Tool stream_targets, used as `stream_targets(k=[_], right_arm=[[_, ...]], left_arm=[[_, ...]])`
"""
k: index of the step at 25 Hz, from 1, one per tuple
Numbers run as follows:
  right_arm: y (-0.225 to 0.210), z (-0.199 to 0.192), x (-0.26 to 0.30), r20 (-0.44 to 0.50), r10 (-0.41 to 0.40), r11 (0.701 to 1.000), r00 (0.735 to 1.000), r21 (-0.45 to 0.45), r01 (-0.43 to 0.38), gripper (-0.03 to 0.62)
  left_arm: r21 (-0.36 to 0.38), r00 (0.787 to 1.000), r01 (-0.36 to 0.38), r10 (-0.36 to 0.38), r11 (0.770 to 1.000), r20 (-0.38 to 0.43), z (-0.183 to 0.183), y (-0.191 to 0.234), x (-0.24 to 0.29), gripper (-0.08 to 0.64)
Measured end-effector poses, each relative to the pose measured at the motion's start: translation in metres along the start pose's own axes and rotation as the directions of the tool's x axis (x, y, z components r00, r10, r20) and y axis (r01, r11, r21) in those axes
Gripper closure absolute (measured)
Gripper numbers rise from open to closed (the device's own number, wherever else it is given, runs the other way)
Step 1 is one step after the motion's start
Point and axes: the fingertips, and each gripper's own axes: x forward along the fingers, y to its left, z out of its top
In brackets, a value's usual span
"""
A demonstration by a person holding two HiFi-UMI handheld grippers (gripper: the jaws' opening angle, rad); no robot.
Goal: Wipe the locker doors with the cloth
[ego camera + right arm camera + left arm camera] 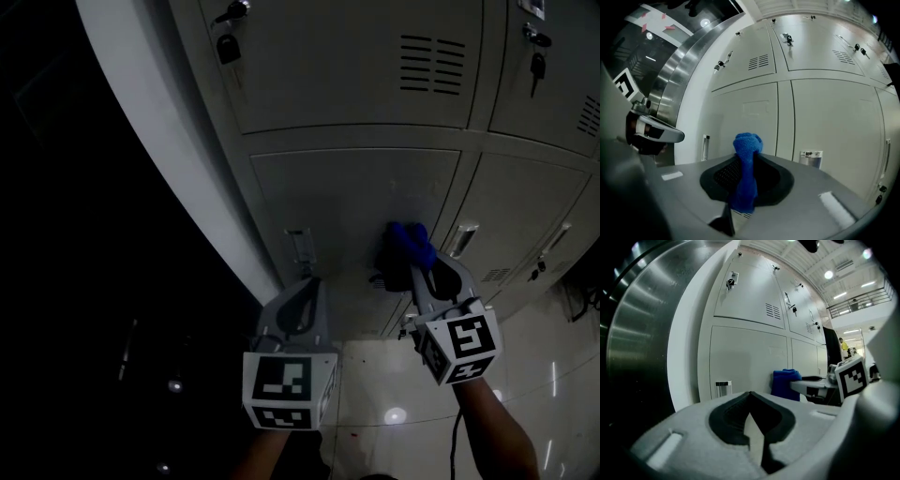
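Grey locker doors (366, 202) fill the head view. My right gripper (413, 269) is shut on a bunched blue cloth (405, 246), which it holds up to the lower-row door; I cannot tell if they touch. In the right gripper view the cloth (746, 164) sticks out past the jaws of my right gripper (749, 158) towards the door (745, 112). My left gripper (307, 283) is to the left, near the door's latch, shut with nothing in it. The left gripper view shows my left gripper (751, 397) with its jaws together, and the cloth (786, 382) to the right.
Metal latches (300, 246) (462, 239) stick out of the lower doors. Upper doors carry keyed locks (228, 45) and vent slots (432, 64). A white curved column (159, 141) borders the lockers on the left. Glossy floor tiles (394, 412) lie below.
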Motion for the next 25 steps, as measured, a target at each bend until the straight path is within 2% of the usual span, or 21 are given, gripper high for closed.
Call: stream_targets(k=[3,8,13,17,22,25], right_arm=[[-0.012,-0.002,-0.004,-0.005,-0.024,1.0,1.0,-0.007,0.024,0.535],[-0.008,-0.002,-0.006,0.004,-0.005,1.0,1.0,-0.004,0.005,0.535],[0.063,0.004,-0.003,0.046,0.154,0.988,0.987,0.01,-0.154,0.535],[0.113,-0.007,0.013,0.042,0.245,0.968,0.969,0.042,-0.246,0.534],[0.152,-0.018,0.035,0.034,0.315,0.947,0.948,0.055,-0.317,0.534],[0.165,-0.028,0.046,0.037,0.327,0.942,0.944,0.066,-0.329,0.535]], left_arm=[[-0.001,1.0,-0.009,0.009,1.0,-0.011,-0.008,0.003,0.002,0.557],[0.013,1.0,-0.024,0.024,1.0,-0.008,-0.016,0.005,0.002,0.557],[0.063,0.998,-0.061,0.06,0.996,0.022,-0.022,0.013,-0.006,0.557],[0.051,0.998,-0.057,0.055,0.997,0.042,-0.025,0.017,-0.01,0.557],[0.038,0.996,-0.058,0.055,0.998,0.066,-0.025,0.022,-0.015,0.557],[0.038,0.999,-0.044,0.043,0.998,0.033,-0.037,0.024,-0.013,0.557]])
